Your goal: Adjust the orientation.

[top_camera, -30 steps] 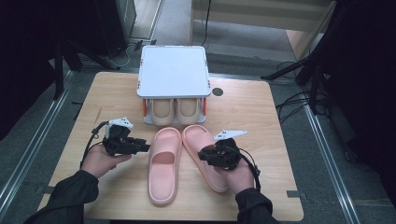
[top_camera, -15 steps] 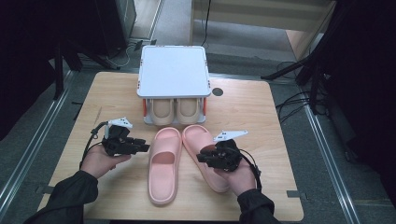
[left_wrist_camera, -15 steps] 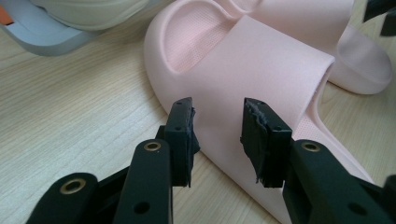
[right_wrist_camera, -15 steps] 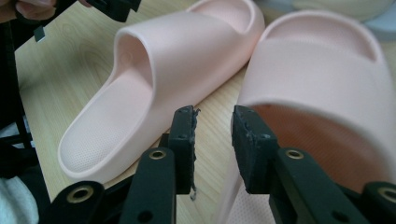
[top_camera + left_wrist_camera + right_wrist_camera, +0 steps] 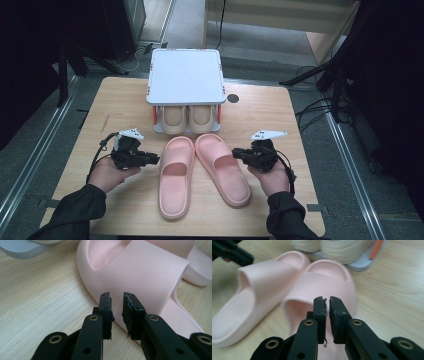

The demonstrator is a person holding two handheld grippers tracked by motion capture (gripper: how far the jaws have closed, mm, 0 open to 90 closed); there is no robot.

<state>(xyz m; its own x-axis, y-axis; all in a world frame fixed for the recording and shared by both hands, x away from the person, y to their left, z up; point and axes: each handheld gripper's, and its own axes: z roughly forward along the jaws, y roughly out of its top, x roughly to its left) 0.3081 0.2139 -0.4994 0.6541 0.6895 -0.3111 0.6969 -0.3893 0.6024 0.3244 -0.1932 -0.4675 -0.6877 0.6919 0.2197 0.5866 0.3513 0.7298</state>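
A white rack (image 5: 185, 75) holds two beige slippers (image 5: 187, 117); both grippers (image 5: 150, 160) (image 5: 239, 154) have just narrowed, nearly pressed together, empty.

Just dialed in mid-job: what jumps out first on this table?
A pair of pink slippers lies side by side at the table's middle, toes toward a small white rack holding beige slippers underneath. The left gripper and right gripper flank the pink pair; their jaws have just been closing, with nothing between them.
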